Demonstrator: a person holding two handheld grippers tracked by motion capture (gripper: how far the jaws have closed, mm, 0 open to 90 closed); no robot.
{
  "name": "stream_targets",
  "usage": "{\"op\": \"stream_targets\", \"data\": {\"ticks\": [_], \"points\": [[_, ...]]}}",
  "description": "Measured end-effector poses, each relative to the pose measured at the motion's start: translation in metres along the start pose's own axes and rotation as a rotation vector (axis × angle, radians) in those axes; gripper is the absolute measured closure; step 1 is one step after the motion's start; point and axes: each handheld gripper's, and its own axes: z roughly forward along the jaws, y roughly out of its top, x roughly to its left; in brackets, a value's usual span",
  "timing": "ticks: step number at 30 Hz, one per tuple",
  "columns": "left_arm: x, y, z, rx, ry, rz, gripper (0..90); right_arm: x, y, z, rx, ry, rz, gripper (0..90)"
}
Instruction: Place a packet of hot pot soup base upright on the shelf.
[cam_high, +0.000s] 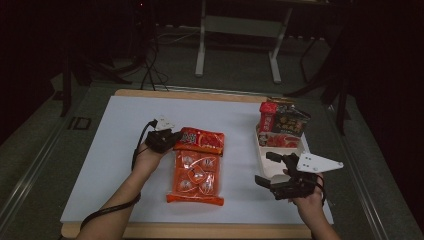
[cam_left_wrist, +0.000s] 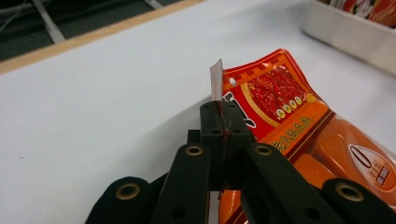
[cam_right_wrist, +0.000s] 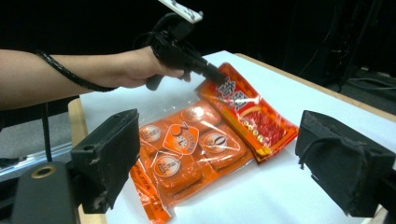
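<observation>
High view: left hand-held gripper (cam_high: 172, 140) pinches the orange snack bag (cam_high: 197, 167) at its ten o'clock corner, mid-tabletop (cam_high: 115, 150); right hand-held gripper (cam_high: 265, 170) sits spread at four o'clock.

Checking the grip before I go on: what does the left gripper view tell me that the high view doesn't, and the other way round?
Left gripper view: the left gripper has its jaws shut on the top corner of the orange snack bag, the foil edge sticking up between them.
High view: the right gripper, jaws open, beside the white tray of snack packets.
Both: the bag, the tray wall and the white table.
</observation>
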Motion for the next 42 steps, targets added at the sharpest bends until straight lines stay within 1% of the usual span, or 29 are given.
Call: {"op": "stream_targets", "data": {"ticks": [1, 3, 6, 7, 8, 9, 10, 11, 12, 13, 14, 15, 19, 20, 21, 22, 23, 24, 25, 26, 28, 30, 31, 33, 34, 35, 37, 38, 42], "points": [[-0.001, 0.001, -0.003, -0.006, 0.003, 0.006, 90.0, 0.000, 0.000, 0.000, -0.002, -0.003, 0.004, 13.6], [-0.002, 0.003, -0.008, -0.027, -0.021, 0.010, 90.0, -0.001, 0.000, 0.000, -0.003, -0.012, 0.009, 13.0], [-0.006, 0.007, -0.018, -0.078, -0.042, 0.038, 90.0, 0.001, 0.001, 0.000, 0.001, -0.037, -0.006, 10.5], [-0.007, 0.008, -0.020, -0.086, -0.049, 0.034, 90.0, 0.002, 0.001, 0.000, -0.011, -0.046, -0.010, 10.4], [-0.008, 0.009, -0.023, -0.101, -0.063, 0.042, 90.0, 0.001, 0.002, 0.000, -0.011, -0.017, -0.004, 10.2], [-0.010, 0.010, -0.026, -0.112, -0.061, 0.052, 90.0, 0.002, 0.002, 0.000, -0.010, -0.010, 0.000, 10.2], [-0.011, 0.011, -0.029, -0.124, -0.080, 0.055, 90.0, 0.003, 0.003, 0.000, -0.012, -0.038, -0.009, 10.2], [-0.013, 0.012, -0.031, -0.130, -0.081, 0.063, 90.0, 0.003, 0.003, 0.001, -0.008, -0.019, -0.010, 10.2], [-0.015, 0.013, -0.033, -0.135, -0.082, 0.065, 90.0, 0.004, 0.003, 0.001, -0.007, -0.019, -0.005, 10.3], [-0.016, 0.014, -0.036, -0.147, -0.099, 0.076, 90.0, 0.004, 0.004, 0.002, -0.009, -0.031, -0.004, 10.3], [-0.019, 0.015, -0.040, -0.160, -0.103, 0.086, 90.0, 0.004, 0.004, 0.002, -0.003, -0.024, 0.001, 10.4], [-0.019, 0.016, -0.042, -0.165, -0.112, 0.085, 90.0, 0.004, 0.004, 0.003, 0.003, -0.035, 0.006, 10.6], [-0.023, 0.018, -0.056, -0.228, -0.164, 0.119, 90.0, 0.002, 0.004, 0.004, -0.004, -0.048, 0.020, 14.1], [-0.024, 0.019, -0.060, -0.237, -0.171, 0.124, 90.0, 0.002, 0.004, 0.004, -0.003, -0.036, 0.025, 14.4], [-0.024, 0.019, -0.063, -0.247, -0.194, 0.136, 90.0, 0.002, 0.005, 0.005, -0.002, -0.044, 0.021, 14.6], [-0.026, 0.019, -0.066, -0.262, -0.197, 0.149, 90.0, 0.002, 0.005, 0.006, -0.003, -0.051, 0.018, 15.8], [-0.027, 0.018, -0.069, -0.271, -0.211, 0.155, 90.0, 0.002, 0.006, 0.006, -0.007, -0.038, 0.024, 16.3], [-0.028, 0.017, -0.072, -0.286, -0.238, 0.169, 90.0, 0.002, 0.006, 0.007, -0.012, -0.046, 0.026, 16.5], [-0.030, 0.016, -0.075, -0.304, -0.240, 0.180, 90.0, 0.002, 0.007, 0.009, -0.011, -0.053, 0.026, 16.6], [-0.031, 0.015, -0.077, -0.310, -0.258, 0.182, 90.0, 0.001, 0.008, 0.011, -0.007, -0.047, 0.029, 16.7], [-0.033, 0.013, -0.083, -0.339, -0.281, 0.195, 90.0, 0.001, 0.010, 0.015, -0.008, -0.055, 0.031, 22.7], [-0.034, 0.011, -0.089, -0.373, -0.306, 0.202, 90.0, 0.000, 0.013, 0.023, 0.001, -0.053, 0.026, 22.8], [-0.034, 0.010, -0.092, -0.393, -0.333, 0.202, 90.0, -0.001, 0.015, 0.025, 0.004, -0.058, 0.025, 23.6], [-0.035, 0.008, -0.096, -0.416, -0.339, 0.214, 90.0, -0.003, 0.018, 0.032, 0.002, -0.054, 0.035, 24.7], [-0.035, 0.007, -0.099, -0.430, -0.371, 0.216, 90.0, -0.005, 0.019, 0.036, 0.010, -0.061, 0.033, 24.8], [-0.036, 0.005, -0.101, -0.442, -0.376, 0.225, 90.0, -0.006, 0.021, 0.041, 0.012, -0.061, 0.035, 26.1], [-0.037, 0.003, -0.104, -0.455, -0.403, 0.230, 90.0, -0.008, 0.022, 0.049, 0.021, -0.055, 0.039, 26.3], [-0.037, 0.002, -0.106, -0.462, -0.403, 0.241, 90.0, -0.009, 0.022, 0.052, 0.022, -0.045, 0.038, 26.3], [-0.037, -0.003, -0.111, -0.475, -0.441, 0.254, 90.0, -0.012, 0.022, 0.070, 0.039, -0.010, 0.033, 27.6]]}}
